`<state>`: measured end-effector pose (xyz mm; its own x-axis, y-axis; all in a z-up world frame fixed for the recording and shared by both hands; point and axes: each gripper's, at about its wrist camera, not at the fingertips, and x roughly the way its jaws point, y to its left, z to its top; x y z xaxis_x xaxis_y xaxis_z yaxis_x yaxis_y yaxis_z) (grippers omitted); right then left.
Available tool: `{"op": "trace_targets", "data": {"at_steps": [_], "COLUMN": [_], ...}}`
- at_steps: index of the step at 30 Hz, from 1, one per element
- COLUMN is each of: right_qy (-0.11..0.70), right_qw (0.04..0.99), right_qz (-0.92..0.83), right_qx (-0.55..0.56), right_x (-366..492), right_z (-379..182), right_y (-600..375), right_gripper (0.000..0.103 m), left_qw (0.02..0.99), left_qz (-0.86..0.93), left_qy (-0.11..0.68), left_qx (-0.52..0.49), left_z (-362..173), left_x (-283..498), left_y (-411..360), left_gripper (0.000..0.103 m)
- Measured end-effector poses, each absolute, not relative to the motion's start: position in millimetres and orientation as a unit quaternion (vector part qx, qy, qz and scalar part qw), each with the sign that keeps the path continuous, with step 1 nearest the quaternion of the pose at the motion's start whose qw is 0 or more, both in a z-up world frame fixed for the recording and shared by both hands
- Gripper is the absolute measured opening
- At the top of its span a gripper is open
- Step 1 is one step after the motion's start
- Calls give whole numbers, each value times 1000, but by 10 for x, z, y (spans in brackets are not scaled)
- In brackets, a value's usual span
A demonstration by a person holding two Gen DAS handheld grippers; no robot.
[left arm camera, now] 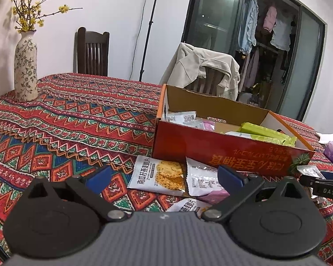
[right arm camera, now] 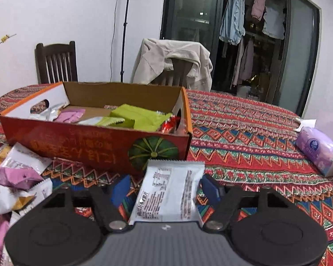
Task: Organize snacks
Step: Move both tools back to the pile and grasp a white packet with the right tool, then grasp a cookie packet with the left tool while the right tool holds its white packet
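An open red cardboard box (left arm camera: 211,146) stands on the patterned tablecloth and holds several snack packets, green, pink and white; it also shows in the right wrist view (right arm camera: 95,141). My left gripper (left arm camera: 164,177) is open and empty above loose packets: a white pumpkin-oat crisp packet (left arm camera: 159,175) and a white-and-pink one (left arm camera: 202,181) in front of the box. My right gripper (right arm camera: 166,186) is open, with a white packet (right arm camera: 168,190) lying between its fingers; it is not pinched. More white, pink and orange packets (right arm camera: 13,177) lie at its left.
A flowered vase (left arm camera: 25,64) with yellow blossoms stands at the table's far left. A purple tissue pack (right arm camera: 319,150) lies at the right. Two chairs, one draped with a beige jacket (left arm camera: 202,66), stand behind the table. The right gripper's tip (left arm camera: 322,184) shows at the left view's right edge.
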<state>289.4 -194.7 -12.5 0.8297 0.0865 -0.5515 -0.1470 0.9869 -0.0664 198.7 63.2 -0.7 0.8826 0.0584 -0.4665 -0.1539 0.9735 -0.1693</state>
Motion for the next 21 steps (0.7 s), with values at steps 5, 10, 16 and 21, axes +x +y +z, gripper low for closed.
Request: {"op": "trace_targets", "data": {"at_steps": [5,10,16,21], "right_qy": [265,225,197,189], "right_qw": [961,971,975,976], "right_qz": [63,75,93,97], "right_qx": [-50,-42,-37,-46], "right_x": [2822,2677,2581,2552], "right_z": [-105,-58,-13,-22], "right_y": [-1965,-1971,-1976,-1940], "right_gripper": [49,46,45,45], "left_qw": [965,965,965,963], "left_qz": [55,56,61,66], "left_qy": [237,237,235,236], "left_qx": [-102,-101,-101,-115], "left_z": [-15,-20,-23,-2], "left_x": [1989,1994,1985,1962], "left_y": [632,632,631,680], "left_gripper": [103,103,103,103]}}
